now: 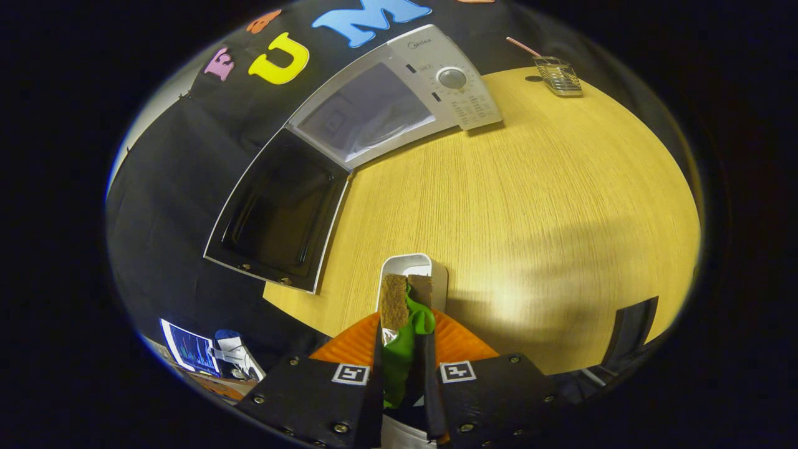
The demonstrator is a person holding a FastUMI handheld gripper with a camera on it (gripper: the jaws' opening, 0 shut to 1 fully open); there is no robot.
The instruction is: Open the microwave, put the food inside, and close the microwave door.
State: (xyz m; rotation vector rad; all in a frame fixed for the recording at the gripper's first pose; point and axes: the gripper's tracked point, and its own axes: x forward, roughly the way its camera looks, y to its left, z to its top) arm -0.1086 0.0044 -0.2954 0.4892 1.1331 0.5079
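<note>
On the table (530,187), back by the booth wall, you've got the microwave (399,93) w/ its door (280,209) swung wide open; the door hangs out past the table edge on the microwave's left, inner face toward you. Cavity looks dim behind glare; you can't tell what's in it. Dial (452,78) sits on the control panel at the microwave's right end. Well right of the microwave, near the far table edge, there's a clear holder (559,76) w/ a pink straw (522,46) poking out beside it.

Your tongs (406,296) are together, clamped on the food (408,340): a green soft piece pinched between both fingers, bulging out at the fingertips (394,299). The food is well apart from the microwave, in front of it and below the door's lower corner, over the near part of the table. Just behind the fingertips a white dish (411,263) shows its rim; you can't tell if the food touches it. An orange ribbed thing (355,343) fans out on both sides of the fingers, under them.

Below the door, off the table, a screen (187,349) glows, w/ white gear (240,358) beside it. A dark chair back (633,327) stands at the table's near edge, far right of the tongs.
</note>
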